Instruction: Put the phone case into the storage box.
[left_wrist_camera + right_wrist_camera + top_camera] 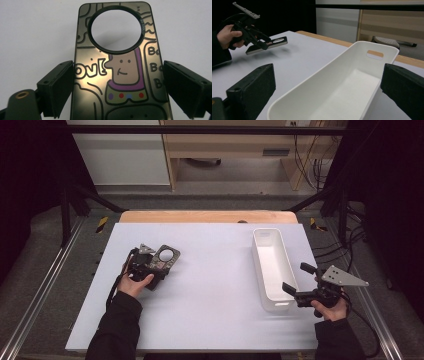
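The left gripper [152, 265] was positioned over the left half of the white table [210, 290]. Its jaws were clamped on the long edges of a phone case [165, 257], a flat dark case with a large round camera opening and cartoon drawings. In the left gripper view the case [120, 72] ran up between the two black jaws; the left jaw met the case edge, and contact on the right side could not be confirmed. In the right gripper view the case [268, 45] was clear of the table surface and tilted, with a shadow beneath it.

A long white bin [272, 270] stood on the right half of the table, well apart from the case.

The right gripper [300, 282] was beside the near right end of the bin, with jaws apart and nothing between them; in its own view they framed the bin [342, 82].
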Motion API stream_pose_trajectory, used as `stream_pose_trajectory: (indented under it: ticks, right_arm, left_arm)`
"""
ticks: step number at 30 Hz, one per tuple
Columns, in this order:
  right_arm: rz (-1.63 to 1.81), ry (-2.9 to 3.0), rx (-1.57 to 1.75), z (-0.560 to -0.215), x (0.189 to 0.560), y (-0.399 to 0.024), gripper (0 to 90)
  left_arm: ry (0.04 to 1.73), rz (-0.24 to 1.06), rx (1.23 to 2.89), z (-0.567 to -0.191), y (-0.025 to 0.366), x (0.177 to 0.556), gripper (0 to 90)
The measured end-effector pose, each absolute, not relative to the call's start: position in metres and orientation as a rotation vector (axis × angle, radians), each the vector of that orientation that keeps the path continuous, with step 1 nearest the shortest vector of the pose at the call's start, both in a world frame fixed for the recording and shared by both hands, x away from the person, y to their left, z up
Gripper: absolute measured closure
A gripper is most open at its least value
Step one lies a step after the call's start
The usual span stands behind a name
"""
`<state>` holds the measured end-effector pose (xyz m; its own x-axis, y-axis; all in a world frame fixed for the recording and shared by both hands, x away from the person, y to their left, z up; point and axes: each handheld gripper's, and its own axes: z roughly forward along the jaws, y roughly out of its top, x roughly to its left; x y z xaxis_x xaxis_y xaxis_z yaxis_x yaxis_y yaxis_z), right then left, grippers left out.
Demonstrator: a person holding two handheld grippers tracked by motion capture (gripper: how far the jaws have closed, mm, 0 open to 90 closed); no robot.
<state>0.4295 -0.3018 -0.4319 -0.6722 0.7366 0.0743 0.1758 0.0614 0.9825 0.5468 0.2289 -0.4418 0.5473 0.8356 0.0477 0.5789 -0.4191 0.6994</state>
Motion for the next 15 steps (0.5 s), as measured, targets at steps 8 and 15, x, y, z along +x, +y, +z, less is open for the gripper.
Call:
stream_pose_trajectory:
  ticks: [8,15]
  right_arm:
    - [1.648,1.896,0.906,-0.431,0.429,-0.302,0.4]
    - [1.65,1.896,0.899,-0.43,0.428,-0.301,0.4]
  left_arm:
    - [1.076,0.531,2.129,-0.427,0.224,0.534,11.5]
    - [1.028,0.531,2.138,-0.419,0.218,0.525,11.5]
